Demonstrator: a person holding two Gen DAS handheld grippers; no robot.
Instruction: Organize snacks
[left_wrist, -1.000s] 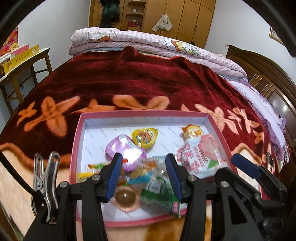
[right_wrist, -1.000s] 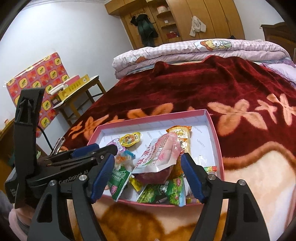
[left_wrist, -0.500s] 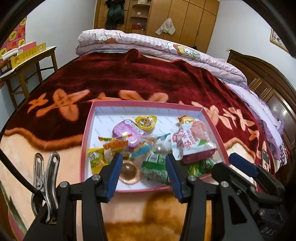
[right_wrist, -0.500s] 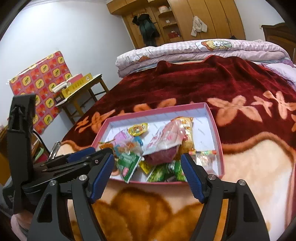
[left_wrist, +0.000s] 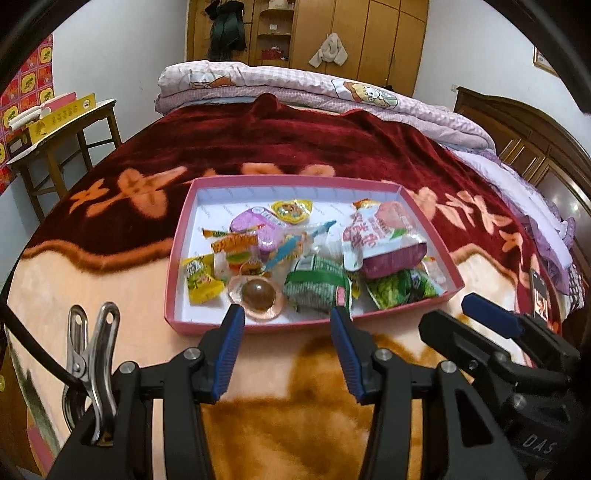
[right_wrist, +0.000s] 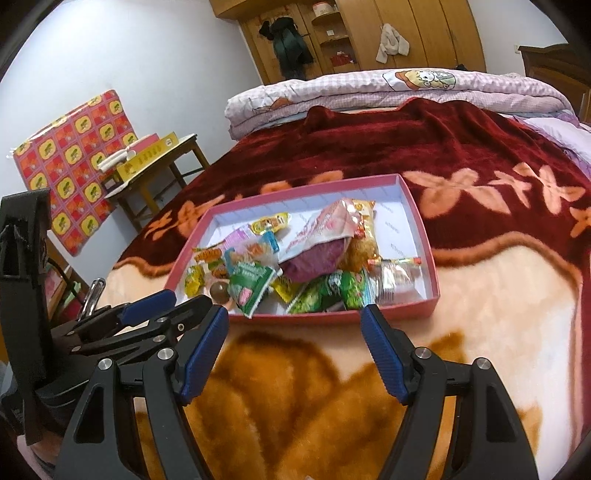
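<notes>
A pink tray lies on the blanket-covered bed and holds several snacks in a loose pile. Among them are a pink-white pouch, a green packet, a chocolate ball in a clear cup, a purple jelly cup and a yellow packet. My left gripper hovers just before the tray's near rim, open and empty. To its right, my right gripper is also short of the near rim, open wider, with nothing between its fingers.
The bed carries a dark red and peach flowered blanket. A folded pink quilt lies at the far end. A wooden table with a yellow box stands at the left. A phone rests at the bed's right edge.
Both grippers have drawn back from over the tray toward the bed's near side, so the whole tray now shows ahead of the fingertips. Neither jaw opening has changed.
</notes>
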